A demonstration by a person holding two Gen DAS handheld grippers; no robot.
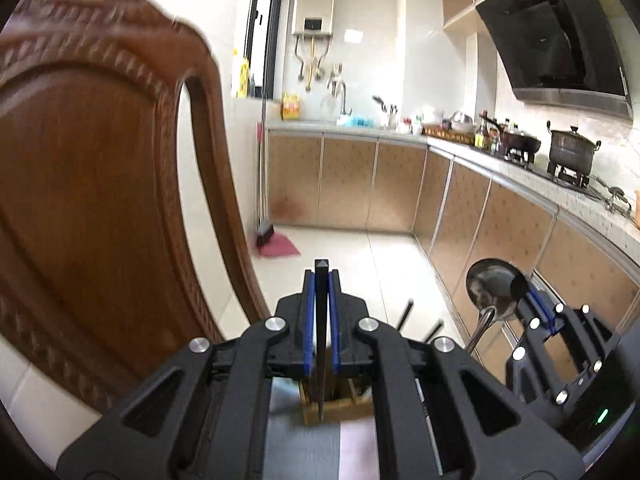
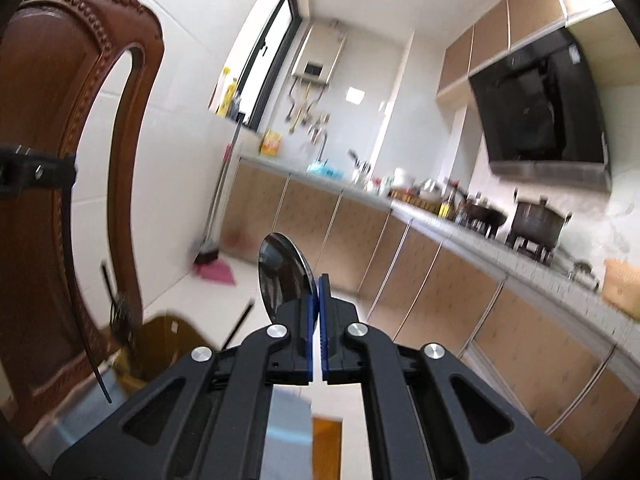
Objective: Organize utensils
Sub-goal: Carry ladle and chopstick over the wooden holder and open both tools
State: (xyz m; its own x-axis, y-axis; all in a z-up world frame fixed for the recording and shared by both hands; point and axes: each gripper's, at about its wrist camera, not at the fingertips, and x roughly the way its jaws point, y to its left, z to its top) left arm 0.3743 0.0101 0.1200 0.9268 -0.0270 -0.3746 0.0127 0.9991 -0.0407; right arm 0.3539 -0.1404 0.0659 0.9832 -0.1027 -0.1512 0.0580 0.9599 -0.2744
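My left gripper [image 1: 321, 280] is shut on a black chopstick [image 1: 321, 344] held upright, its lower end over a wooden utensil holder [image 1: 336, 404] seen between the gripper's arms. Other black chopsticks [image 1: 404, 314] stick up from the holder. My right gripper [image 2: 319, 286] is shut on a shiny metal spoon [image 2: 280, 276], bowl end up. That spoon [image 1: 494, 288] and the right gripper [image 1: 540, 308] also show at the right of the left wrist view. The left gripper [image 2: 32, 172] with its chopstick [image 2: 76, 280] shows at the left of the right wrist view.
A carved brown wooden chair back [image 1: 92, 184] stands close on the left. Behind is a kitchen counter [image 1: 520, 176] with pots on a stove, cabinets, a range hood [image 1: 560, 36] and a broom [image 1: 262, 184] by the wall. A striped mat [image 1: 312, 452] lies under the holder.
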